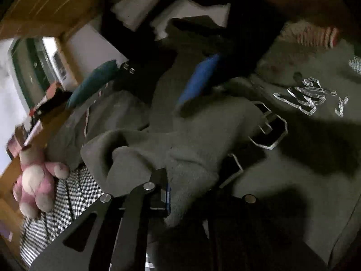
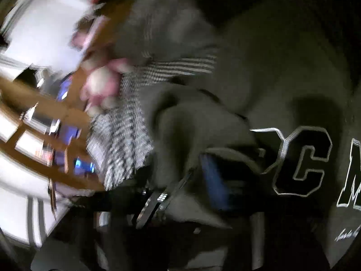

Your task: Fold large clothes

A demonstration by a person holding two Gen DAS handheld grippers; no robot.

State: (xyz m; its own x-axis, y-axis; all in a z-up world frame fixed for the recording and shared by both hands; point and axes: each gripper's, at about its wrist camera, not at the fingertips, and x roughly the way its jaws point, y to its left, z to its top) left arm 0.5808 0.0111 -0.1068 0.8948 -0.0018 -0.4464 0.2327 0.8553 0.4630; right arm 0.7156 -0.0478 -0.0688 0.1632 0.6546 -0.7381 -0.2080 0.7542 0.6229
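A grey fleece sweatshirt (image 1: 293,169) fills most of the left wrist view, spread flat from the centre to the right edge. Its front shows: white-outlined black block letters sit at centre right, partly covered, with a white outlined graphic above them at upper right. A bunched fold of the same grey fabric (image 1: 180,149) rises across the centre of the frame, draped over part of the lettering and running down to the lower middle. In the right wrist view the sweatshirt (image 2: 259,72) takes up the centre and right; a black "C" with a white outline lies at lower right, a second letter cut by the edge.
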